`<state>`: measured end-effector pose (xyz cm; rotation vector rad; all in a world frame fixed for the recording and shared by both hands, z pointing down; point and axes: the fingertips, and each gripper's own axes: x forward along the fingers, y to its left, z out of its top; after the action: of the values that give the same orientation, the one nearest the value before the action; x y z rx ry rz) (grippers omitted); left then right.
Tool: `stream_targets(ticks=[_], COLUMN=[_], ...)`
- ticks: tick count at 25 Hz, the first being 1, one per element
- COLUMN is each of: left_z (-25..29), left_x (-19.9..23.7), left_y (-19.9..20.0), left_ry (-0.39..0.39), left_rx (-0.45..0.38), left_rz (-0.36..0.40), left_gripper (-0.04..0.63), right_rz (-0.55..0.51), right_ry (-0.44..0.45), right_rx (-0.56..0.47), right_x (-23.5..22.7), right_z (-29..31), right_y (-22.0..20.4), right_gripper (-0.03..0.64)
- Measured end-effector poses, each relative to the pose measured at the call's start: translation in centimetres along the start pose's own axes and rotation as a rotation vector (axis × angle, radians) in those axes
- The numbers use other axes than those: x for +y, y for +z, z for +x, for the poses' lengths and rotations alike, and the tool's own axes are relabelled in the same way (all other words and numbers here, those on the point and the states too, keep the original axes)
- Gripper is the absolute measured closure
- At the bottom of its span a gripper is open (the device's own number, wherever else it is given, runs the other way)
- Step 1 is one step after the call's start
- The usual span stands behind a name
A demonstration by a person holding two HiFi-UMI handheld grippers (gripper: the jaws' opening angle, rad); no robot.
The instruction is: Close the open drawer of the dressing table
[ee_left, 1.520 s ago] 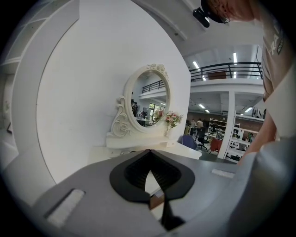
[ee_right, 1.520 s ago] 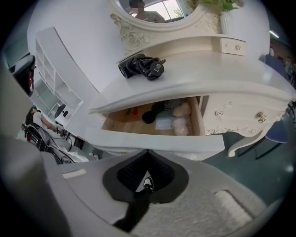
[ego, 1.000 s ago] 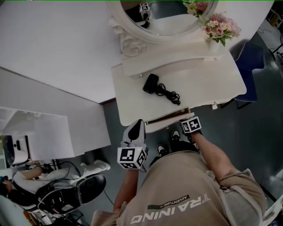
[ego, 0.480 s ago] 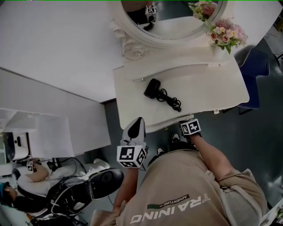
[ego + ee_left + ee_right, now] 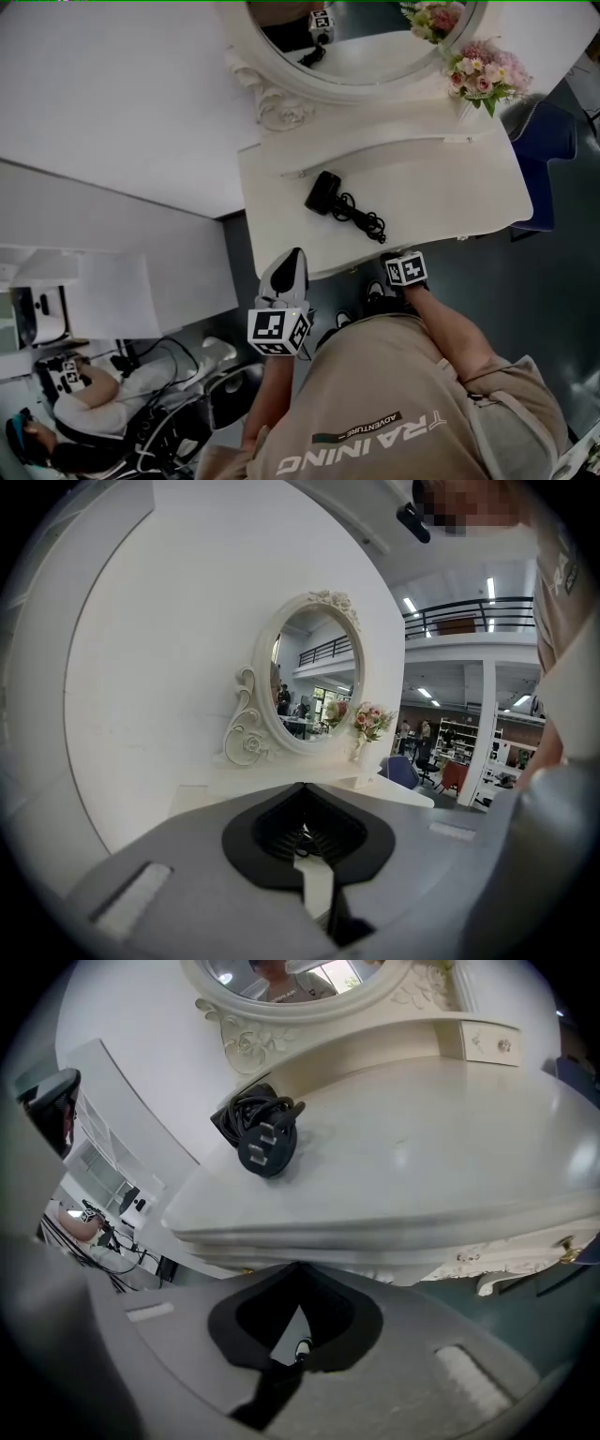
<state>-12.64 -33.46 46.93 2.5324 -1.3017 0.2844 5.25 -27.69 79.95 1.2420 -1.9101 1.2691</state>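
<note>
Pressing at the front of the cream-white dressing table (image 5: 450, 187), the right tongs (image 5: 296, 1269) have their grey jaws drawn together with nothing between them, the tips right at the moulded edge below the tabletop. The drawer (image 5: 412, 1262) appears to sit flush under that edge: the head view shows no box standing out from the table front, and the right gripper view shows only a thin seam there. By my reading the closing push is at its end or done.

The left tongs (image 5: 302, 787) are likewise closed on nothing, held up near the table's front left corner and pointed toward the oval carved mirror (image 5: 314, 672). On top lie a black corded appliance with a coiled cable (image 5: 323, 190) and, at the back, a pink flower bouquet (image 5: 483, 70).

The next move probably calls for a short check that the drawer front is fully seated, then backing the right tongs straight off.
</note>
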Motion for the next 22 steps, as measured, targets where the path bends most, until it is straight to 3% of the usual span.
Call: stream_targets(ticks=[11, 22], left_z=[-0.4, -4.0], left_x=[-0.1, 1.2], left_y=[-0.2, -1.1], left_ry=[-0.003, -0.005], left_rx=[0.011, 0.004], left_rz=[0.008, 0.006], left_gripper=[0.577, 0.577], right_rz=[0.005, 0.078], right_ry=[-0.045, -0.052], right_rx=[-0.049, -0.097], right_x=[-0.3, -0.9], right_z=[0.2, -1.8], right_y=[1.0, -0.2], right_gripper=[0.615, 0.614])
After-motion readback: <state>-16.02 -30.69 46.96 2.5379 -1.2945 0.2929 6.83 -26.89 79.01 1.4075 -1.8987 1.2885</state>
